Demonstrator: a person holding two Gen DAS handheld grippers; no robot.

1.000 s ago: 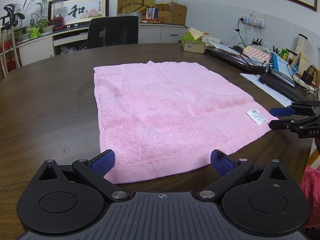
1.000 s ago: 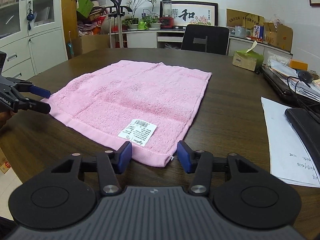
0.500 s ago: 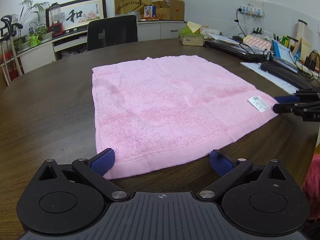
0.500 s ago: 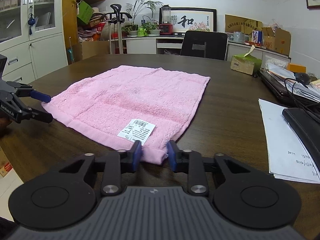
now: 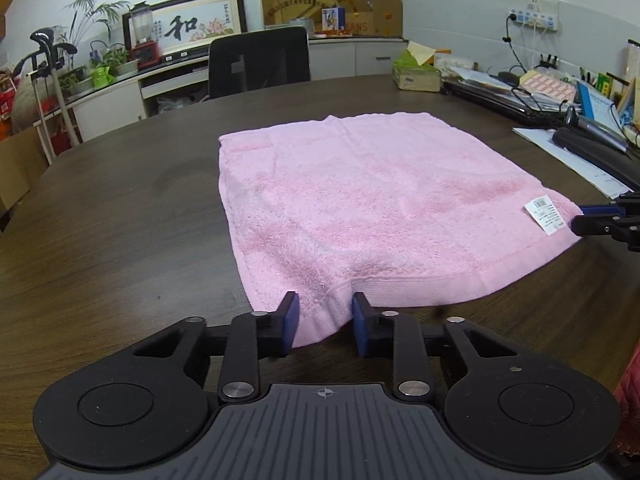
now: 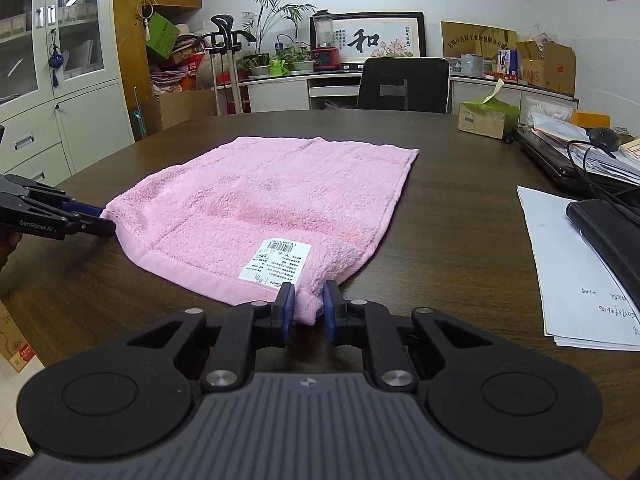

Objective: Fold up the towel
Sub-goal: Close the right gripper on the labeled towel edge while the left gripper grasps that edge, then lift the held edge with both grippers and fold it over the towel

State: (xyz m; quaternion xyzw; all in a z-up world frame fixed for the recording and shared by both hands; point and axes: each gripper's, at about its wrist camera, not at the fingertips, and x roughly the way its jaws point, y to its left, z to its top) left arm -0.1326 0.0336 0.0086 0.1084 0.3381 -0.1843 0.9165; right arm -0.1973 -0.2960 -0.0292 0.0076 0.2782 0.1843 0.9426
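Note:
A pink towel (image 5: 360, 208) lies spread flat on the dark wooden table (image 5: 120, 216); it also shows in the right wrist view (image 6: 264, 200). A white label (image 6: 276, 260) sits near its right near corner. My left gripper (image 5: 325, 320) is shut on the towel's left near corner, and the cloth bunches between the blue pads. My right gripper (image 6: 307, 310) is shut on the right near corner beside the label. Each gripper shows at the edge of the other's view, the left one (image 6: 96, 220) and the right one (image 5: 592, 220).
A black office chair (image 6: 402, 84) stands at the far side of the table. A tissue box (image 6: 486, 120), a laptop, cables and white papers (image 6: 576, 264) crowd the right side. Cabinets and plants line the back wall.
Both grippers have closed from wide open onto the towel's near corners. The right one closed first, then the left. The corners are now pinched and slightly bunched.

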